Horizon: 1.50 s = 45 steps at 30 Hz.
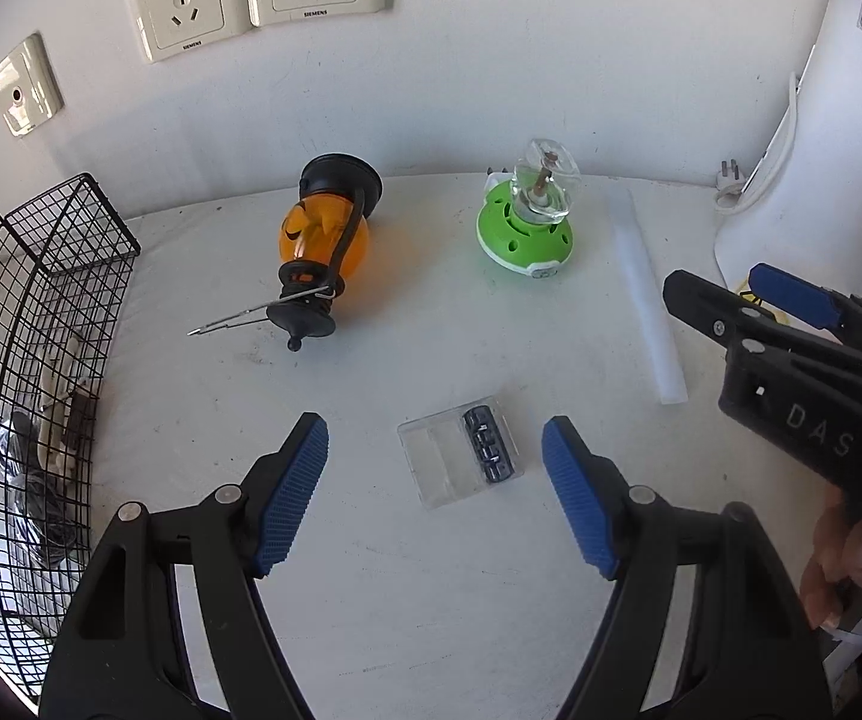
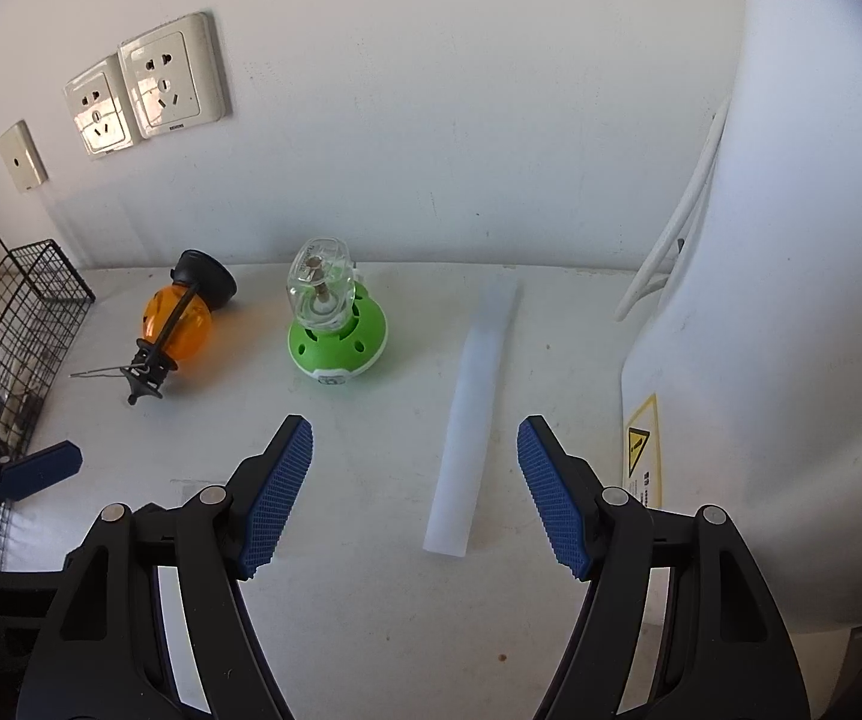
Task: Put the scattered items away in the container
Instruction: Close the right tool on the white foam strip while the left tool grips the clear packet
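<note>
Wire basket (image 1: 41, 312) at the desk's (image 1: 371, 570) left edge, items scattered right of it.
Left gripper (image 1: 434, 480) jaws spread above the clear case (image 1: 458, 459); right gripper (image 2: 416, 489) jaws spread over the white strip (image 2: 473, 414).

basket (image 1: 41, 324) left, lantern (image 1: 320, 246) centre, tube (image 1: 647, 300) right

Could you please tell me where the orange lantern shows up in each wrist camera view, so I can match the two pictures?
Left wrist view: the orange lantern lies on its side, upper middle, right of the wire basket.
Right wrist view: the orange lantern lies left of centre.
Shared landmark: the green dome to its right.
</note>
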Each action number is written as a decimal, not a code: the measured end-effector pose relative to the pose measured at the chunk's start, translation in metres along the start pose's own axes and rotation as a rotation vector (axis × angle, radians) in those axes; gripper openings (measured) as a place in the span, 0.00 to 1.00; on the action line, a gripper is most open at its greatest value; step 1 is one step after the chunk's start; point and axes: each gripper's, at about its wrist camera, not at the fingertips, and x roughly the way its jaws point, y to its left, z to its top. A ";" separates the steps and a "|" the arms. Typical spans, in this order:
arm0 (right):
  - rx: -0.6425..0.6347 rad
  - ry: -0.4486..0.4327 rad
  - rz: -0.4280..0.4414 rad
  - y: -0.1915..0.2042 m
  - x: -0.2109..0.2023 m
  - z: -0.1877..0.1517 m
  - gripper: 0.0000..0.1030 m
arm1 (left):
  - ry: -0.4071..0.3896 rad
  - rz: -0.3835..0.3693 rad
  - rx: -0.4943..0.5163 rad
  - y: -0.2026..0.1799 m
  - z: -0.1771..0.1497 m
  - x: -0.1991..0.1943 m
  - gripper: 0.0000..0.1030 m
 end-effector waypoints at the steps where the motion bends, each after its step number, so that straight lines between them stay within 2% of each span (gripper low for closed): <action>1: 0.000 0.004 0.000 -0.001 0.003 0.000 0.69 | 0.006 -0.001 0.001 -0.001 -0.001 0.003 0.69; 17: 0.010 0.050 -0.004 -0.010 0.038 -0.008 0.69 | 0.065 0.001 0.000 -0.009 -0.011 0.044 0.69; 28: 0.023 0.069 -0.006 -0.015 0.053 -0.010 0.69 | 0.095 0.001 -0.012 -0.007 -0.015 0.057 0.69; 40: 0.039 0.081 -0.003 -0.019 0.068 -0.011 0.69 | 0.074 0.014 0.010 -0.003 -0.017 0.055 0.69; 45: 0.043 0.090 -0.002 -0.020 0.074 -0.013 0.63 | 0.057 0.022 0.025 -0.003 -0.015 0.056 0.69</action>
